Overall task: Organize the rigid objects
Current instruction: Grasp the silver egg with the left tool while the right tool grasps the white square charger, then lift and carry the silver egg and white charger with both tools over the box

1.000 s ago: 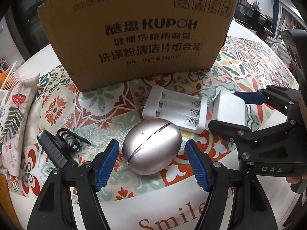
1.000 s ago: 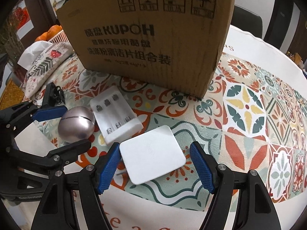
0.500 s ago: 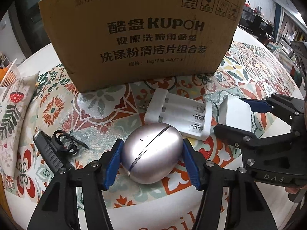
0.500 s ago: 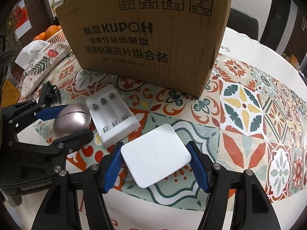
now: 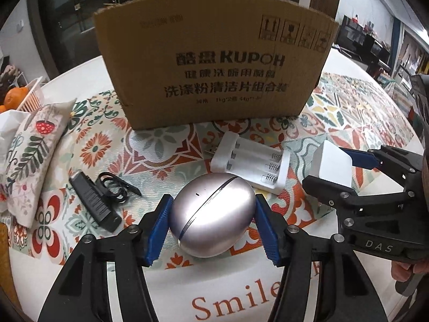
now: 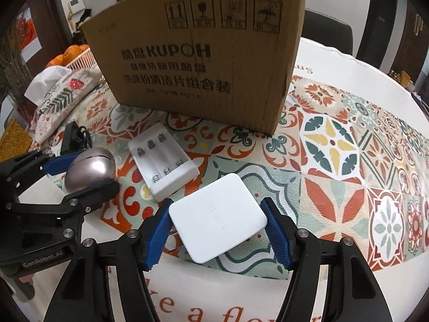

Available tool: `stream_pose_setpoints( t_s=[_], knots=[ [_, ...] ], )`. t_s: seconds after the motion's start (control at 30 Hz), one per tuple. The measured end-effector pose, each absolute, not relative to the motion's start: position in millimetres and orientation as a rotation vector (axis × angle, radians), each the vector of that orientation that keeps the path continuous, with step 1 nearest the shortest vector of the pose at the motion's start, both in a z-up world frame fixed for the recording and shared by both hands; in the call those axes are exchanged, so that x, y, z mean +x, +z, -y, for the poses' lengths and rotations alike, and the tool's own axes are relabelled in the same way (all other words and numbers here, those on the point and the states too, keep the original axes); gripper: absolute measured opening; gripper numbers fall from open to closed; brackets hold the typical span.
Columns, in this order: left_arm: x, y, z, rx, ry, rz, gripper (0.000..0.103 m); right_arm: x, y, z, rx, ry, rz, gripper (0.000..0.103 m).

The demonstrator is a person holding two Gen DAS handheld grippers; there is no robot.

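Now both grippers are holding things short of the box [image 5: 211, 61].
Left gripper [image 5: 211, 224] is clamping the egg [image 5: 213, 218], seam slanting; right gripper [image 6: 218, 224] is pinching the charger [image 6: 217, 217] flat, box lying straight ahead on the desk [image 6: 348, 61].

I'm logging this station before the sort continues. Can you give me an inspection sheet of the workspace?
Surface: round white table under a patterned tile-print mat.
Job's things: silver egg-shaped case; flat white square charger; empty white battery charger; open cardboard box.
Clutter: black clip, floral fabric tissue cover, basket of oranges.
Grippers: left gripper shut on the egg case; right gripper shut on the square charger.
Cables: nothing seen.
Surroundings: dark chair, shelving.
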State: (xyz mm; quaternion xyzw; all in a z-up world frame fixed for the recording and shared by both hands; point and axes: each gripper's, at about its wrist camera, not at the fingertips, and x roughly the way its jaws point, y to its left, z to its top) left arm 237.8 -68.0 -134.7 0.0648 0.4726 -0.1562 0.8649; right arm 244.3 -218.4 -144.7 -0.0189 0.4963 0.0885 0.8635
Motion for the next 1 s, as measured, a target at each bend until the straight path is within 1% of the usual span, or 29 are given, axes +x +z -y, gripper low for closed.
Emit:
stream_pose_setpoints(
  t_s=[0.47, 1.0],
  knots=[
    [224.7, -85.4, 57.6, 0.107, -0.299, -0.88, 0.059, 224.9, -85.5, 215.2, -0.033, 0.159, -0.899, 0.066],
    [230.3, -30.4, 45.9, 0.09, -0.282, -0.76, 0.059, 228.4, -25.1, 206.2, 0.005, 0.148, -0.744, 0.066]
  ],
)
